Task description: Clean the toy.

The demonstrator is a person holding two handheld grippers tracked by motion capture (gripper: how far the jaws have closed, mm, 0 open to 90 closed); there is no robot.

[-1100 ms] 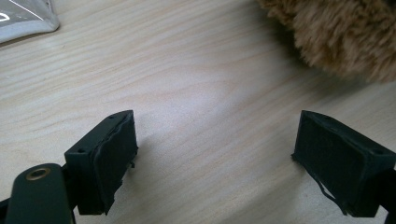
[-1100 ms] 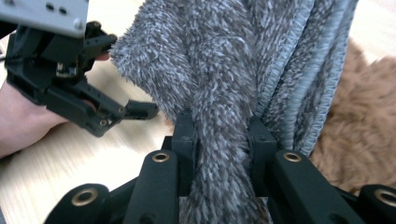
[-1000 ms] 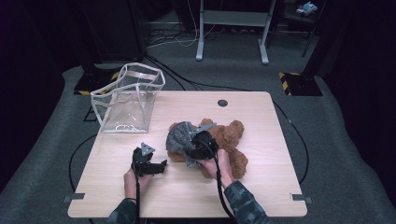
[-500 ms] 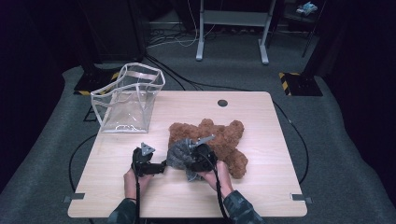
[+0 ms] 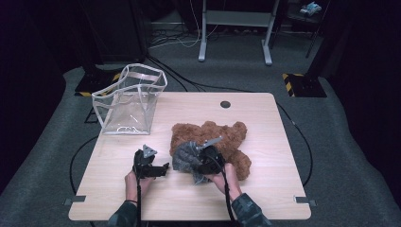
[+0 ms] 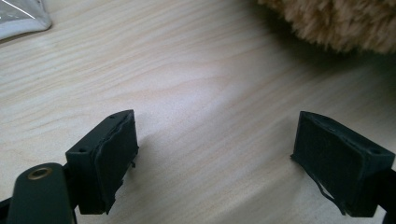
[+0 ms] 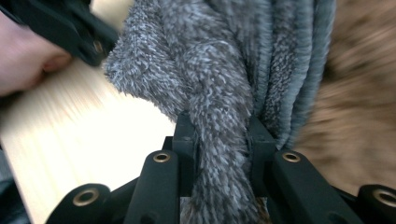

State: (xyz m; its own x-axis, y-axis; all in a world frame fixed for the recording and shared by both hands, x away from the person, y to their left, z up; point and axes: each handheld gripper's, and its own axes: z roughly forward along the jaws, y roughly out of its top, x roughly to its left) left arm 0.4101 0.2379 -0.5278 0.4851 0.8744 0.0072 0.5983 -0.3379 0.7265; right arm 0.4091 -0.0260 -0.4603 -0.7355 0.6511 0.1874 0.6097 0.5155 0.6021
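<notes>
At the bottom centre of the high view, two hands come in over the near edge of the table (image 5: 283, 198), each carrying a claw. The left claw (image 5: 158, 169) sits low and left of centre, just off the grey cloth, and in the left gripper view its two black pads (image 6: 114, 156) stand wide apart with nothing but bare wood between them. The right claw (image 5: 201, 168) sits just right of it, and in the right gripper view its jaws are pinched hard on a twisted fold of the grey fuzzy cloth (image 7: 219, 107), which bulges up out of the grip and fans toward the top of that frame. In the high view the same cloth (image 5: 187, 158) lies bunched at the centre, resting against the near left side of the brown teddy bear (image 5: 227, 139). The bear sprawls on the table just right of centre, and its fur also shows along the upper right edge of the left gripper view. Farther back, at the left middle of the high view, a clear plastic bag (image 5: 130, 101) with white trim stands upright at the far left corner of the table, well apart from the bear. Beyond the table, at the top of the frame, grey metal legs (image 5: 234, 33) of a stand rise from the dark carpet.
</notes>
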